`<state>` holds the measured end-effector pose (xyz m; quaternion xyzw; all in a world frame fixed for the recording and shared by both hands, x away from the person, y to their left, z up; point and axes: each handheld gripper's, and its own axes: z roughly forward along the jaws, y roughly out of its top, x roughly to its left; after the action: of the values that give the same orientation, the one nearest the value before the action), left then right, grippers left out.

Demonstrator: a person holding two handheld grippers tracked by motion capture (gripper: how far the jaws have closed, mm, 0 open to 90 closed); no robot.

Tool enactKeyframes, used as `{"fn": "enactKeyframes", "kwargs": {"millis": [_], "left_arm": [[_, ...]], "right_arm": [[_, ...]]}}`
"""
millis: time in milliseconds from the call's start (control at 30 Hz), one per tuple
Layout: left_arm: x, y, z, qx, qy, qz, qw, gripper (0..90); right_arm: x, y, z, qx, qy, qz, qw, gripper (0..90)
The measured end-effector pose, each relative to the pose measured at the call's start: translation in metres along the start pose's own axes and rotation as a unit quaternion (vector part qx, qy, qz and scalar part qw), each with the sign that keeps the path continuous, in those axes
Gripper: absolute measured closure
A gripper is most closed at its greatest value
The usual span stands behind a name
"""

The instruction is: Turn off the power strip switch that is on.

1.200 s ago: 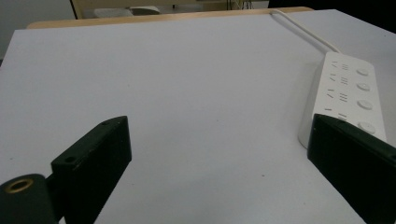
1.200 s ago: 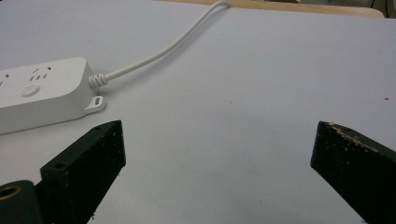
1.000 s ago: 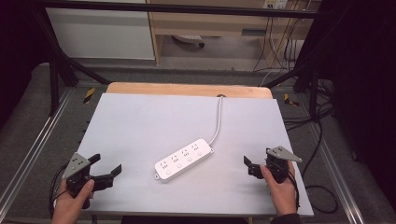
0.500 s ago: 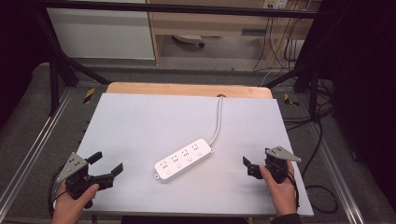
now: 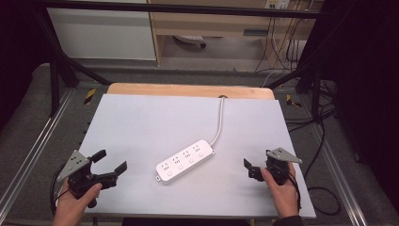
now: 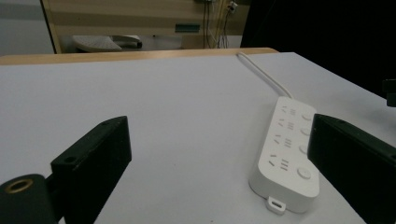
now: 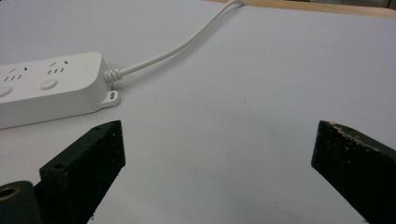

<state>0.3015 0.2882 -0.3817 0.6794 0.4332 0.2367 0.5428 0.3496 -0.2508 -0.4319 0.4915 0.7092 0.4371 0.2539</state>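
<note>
We hold the left gripper and right gripper wide open and empty at the table's near corners, flanking the power strip lying diagonally mid-table, apparently so either can reach an end.

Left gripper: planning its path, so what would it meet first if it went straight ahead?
Probably the power strip: it lies just ahead, toward the right finger of the open left gripper; depth is unclear.

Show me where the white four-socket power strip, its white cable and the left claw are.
white four-socket power strip (image 5: 184,161), high view, top face
white cable (image 5: 219,122), high view, mid-length
left claw (image 5: 109,162), high view, between its open tips
</note>
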Motion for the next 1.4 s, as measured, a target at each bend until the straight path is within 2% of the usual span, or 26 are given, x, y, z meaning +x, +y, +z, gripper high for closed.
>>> {"fn": "enactKeyframes", "kwargs": {"millis": [100,267,433,500,700,967,1233,1400], "left_arm": [[-0.006,0.007,0.005,0.001,-0.009,0.0,1.0,6.2],[-0.016,0.014,0.016,0.009,-0.018,0.011,0.9997,6.5],[-0.02,0.021,0.027,0.009,-0.026,0.01,0.9996,6.8],[-0.021,0.023,0.031,0.007,-0.03,0.003,0.9995,7.4],[-0.027,0.031,0.043,0.007,-0.039,0.004,0.9992,9.7],[-0.036,0.035,0.06,0.031,-0.06,0.007,0.9977,9.6],[-0.048,0.038,0.081,0.041,-0.064,0.012,0.997,7.3],[-0.058,0.043,0.093,0.044,-0.063,0.023,0.9967,8.3]], "right_arm": [[0.0,0.0,0.0,0.001,0.001,0.001,1.0,3.4],[0.002,0.0,0.002,0.003,0.005,-0.004,1.0,3.4],[0.005,-0.001,0.003,0.007,0.008,-0.009,0.9999,3.4],[0.006,-0.001,0.004,0.009,0.011,-0.01,0.9999,3.4],[0.008,-0.001,0.005,0.01,0.014,-0.011,0.9998,3.4],[0.007,0.0,0.005,0.01,0.017,-0.01,0.9998,3.2],[0.009,0.0,0.004,0.01,0.021,-0.011,0.9997,3.0],[0.008,0.001,0.003,0.007,0.023,-0.009,0.9997,3.0]]}}
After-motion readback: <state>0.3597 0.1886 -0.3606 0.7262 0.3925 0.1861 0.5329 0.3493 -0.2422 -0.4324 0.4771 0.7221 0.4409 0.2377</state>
